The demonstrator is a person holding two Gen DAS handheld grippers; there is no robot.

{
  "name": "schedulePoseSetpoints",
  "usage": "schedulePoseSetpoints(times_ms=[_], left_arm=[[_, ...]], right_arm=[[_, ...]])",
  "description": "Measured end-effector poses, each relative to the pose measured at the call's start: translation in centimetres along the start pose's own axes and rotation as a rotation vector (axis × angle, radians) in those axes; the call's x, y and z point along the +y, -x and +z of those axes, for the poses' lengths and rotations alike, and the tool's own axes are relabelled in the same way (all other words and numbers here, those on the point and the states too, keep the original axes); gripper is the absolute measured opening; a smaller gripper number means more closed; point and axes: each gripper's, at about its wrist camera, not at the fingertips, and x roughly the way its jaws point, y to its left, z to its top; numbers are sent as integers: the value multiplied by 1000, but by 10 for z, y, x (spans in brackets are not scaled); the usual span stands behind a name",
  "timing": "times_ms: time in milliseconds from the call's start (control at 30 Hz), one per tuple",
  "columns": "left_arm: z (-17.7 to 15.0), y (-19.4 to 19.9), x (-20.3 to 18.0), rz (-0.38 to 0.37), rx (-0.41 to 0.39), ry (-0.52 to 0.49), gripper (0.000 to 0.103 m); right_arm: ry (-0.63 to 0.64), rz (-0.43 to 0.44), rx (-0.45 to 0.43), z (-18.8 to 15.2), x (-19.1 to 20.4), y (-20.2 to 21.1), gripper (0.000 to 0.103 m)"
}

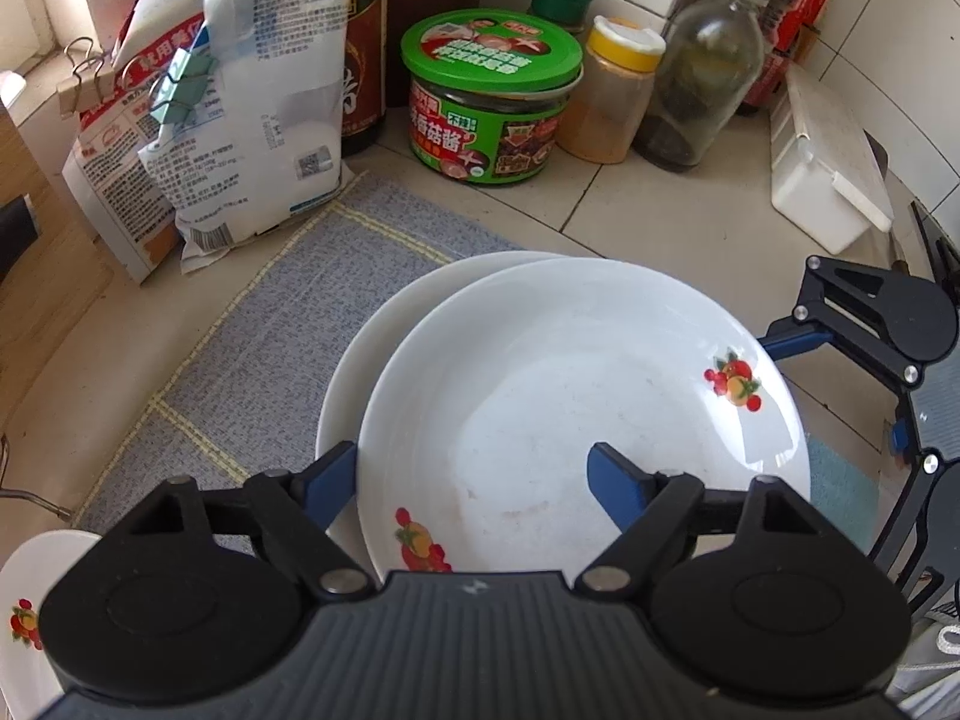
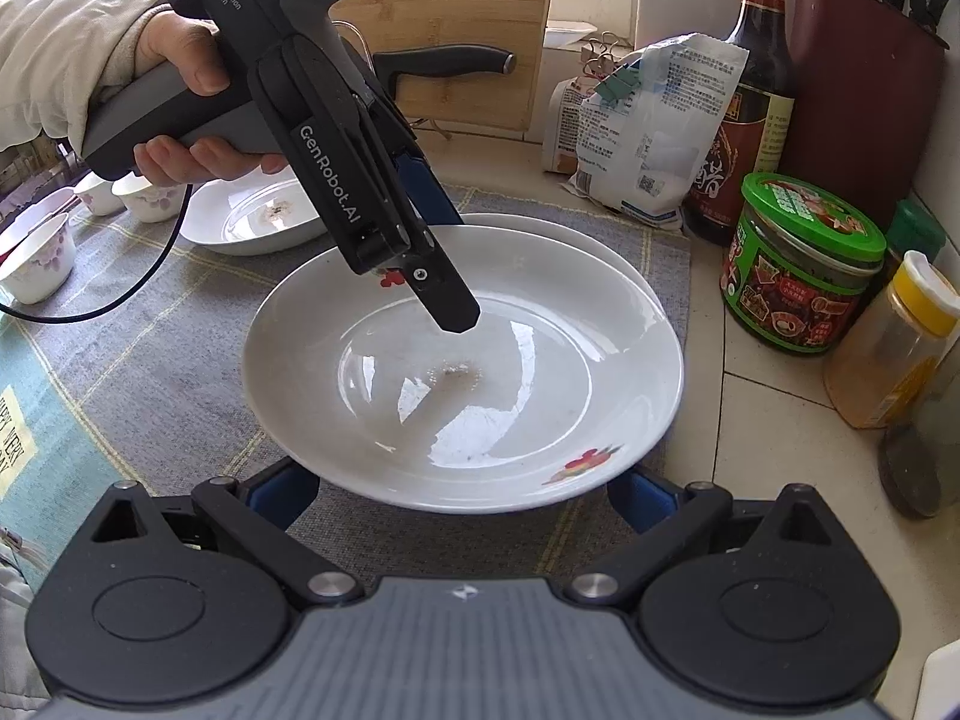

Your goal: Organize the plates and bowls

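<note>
A white plate with fruit prints lies on top of a second white plate on the grey mat. My left gripper is open over the top plate's near rim, one finger outside the rim, one above the plate. In the right wrist view the same top plate sits just ahead of my right gripper, which is open with its blue fingertips low at the rim's two sides. The left gripper hangs over the plate there.
A third plate and several small floral bowls stand at the mat's far left. Another plate's edge shows bottom left. Bags, a green-lidded jar, bottles and a white box line the tiled wall.
</note>
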Motion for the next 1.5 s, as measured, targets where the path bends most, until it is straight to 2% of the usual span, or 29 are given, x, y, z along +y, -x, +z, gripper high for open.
schedulePoseSetpoints(times_ms=[367,533,733,933,1233,1500], left_arm=[[-7,9,0,49,-43,33,88],[-15,27,-3,55,-110,78,88],[-40,67,-33,180,-275,98,94],[-81,86,-62,297,-333,194,95],[-160,97,-74,457,-304,425,96],[-218,99,-66,574,-254,546,96]], right_arm=[[1,-12,-6,0,3,2,103],[0,-18,-25,-1,5,7,103],[15,-78,-47,1,15,14,103],[15,-114,-62,1,23,20,103],[-20,-47,-111,5,44,19,103],[21,5,-88,18,76,4,103]])
